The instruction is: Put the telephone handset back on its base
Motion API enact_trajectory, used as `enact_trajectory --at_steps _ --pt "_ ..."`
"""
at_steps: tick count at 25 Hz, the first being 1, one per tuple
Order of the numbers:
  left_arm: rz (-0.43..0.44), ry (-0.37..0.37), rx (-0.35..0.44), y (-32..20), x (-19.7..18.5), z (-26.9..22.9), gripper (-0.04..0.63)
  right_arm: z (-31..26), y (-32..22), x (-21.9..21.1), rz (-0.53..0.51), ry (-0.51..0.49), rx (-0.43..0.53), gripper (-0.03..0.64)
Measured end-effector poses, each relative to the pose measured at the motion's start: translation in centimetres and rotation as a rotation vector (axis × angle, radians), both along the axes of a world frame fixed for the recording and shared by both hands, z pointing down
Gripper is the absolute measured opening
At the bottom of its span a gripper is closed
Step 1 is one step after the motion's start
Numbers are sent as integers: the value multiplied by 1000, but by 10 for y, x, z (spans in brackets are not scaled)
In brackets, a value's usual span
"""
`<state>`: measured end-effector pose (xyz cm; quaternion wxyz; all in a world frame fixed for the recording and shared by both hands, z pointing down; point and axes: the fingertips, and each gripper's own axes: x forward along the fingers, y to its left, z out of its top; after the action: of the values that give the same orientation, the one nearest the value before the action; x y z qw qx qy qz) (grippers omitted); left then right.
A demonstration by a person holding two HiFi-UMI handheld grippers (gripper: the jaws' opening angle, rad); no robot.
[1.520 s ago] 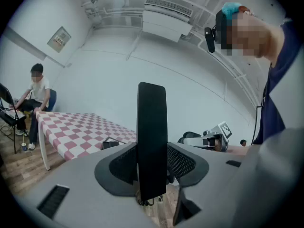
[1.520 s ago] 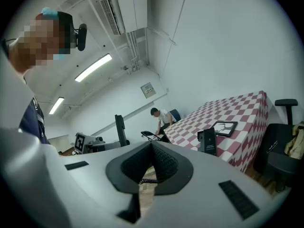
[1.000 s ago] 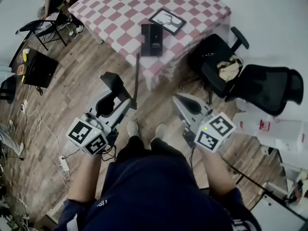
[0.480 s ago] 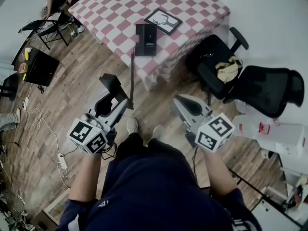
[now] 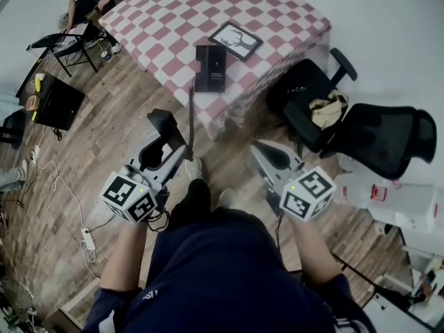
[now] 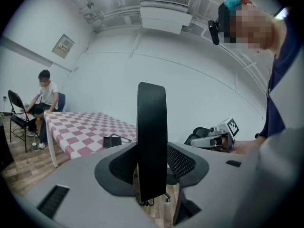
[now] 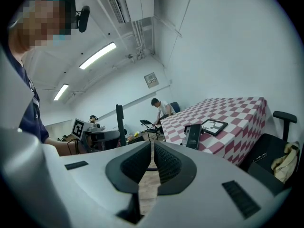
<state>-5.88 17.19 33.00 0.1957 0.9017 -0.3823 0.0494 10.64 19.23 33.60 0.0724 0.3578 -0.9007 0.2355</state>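
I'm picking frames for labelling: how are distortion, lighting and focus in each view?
Head view: strong fisheye, the table edges bow, light even. Left gripper view: black round vignette, the handset is a dark slab with no detail. Right gripper view: same vignette, the ceiling lamp burns white, the room behind stays readable.

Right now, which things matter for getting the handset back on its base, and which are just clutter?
Job: handset, held in left gripper jaws; cord; base on checked table.
Lying about: picture frame; office chairs; right gripper, jaws shut, empty.
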Motion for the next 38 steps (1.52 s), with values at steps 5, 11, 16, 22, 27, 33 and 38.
enact_trajectory --at_steps 5,11,16,22,27,33,38 --pt "28 10 0 -29 -5 6 219 5 -27 -7 18 9 -16 17" --pt "41 25 -46 -76 -20 18 219 13 -72 -25 37 27 -43 17" --pt "73 36 -57 -120 -36 25 219 18 -115 -47 47 40 -61 17" --pt "112 48 -73 -169 -54 31 219 20 -162 -69 78 54 -77 17" --pt "136 52 -79 -202 -72 34 219 23 -191 -82 110 64 -93 17" --pt "151 57 -110 -231 -87 44 219 26 -214 -90 153 80 -112 17" --pt "157 65 -121 -245 -86 49 219 30 -224 -86 177 96 -123 17"
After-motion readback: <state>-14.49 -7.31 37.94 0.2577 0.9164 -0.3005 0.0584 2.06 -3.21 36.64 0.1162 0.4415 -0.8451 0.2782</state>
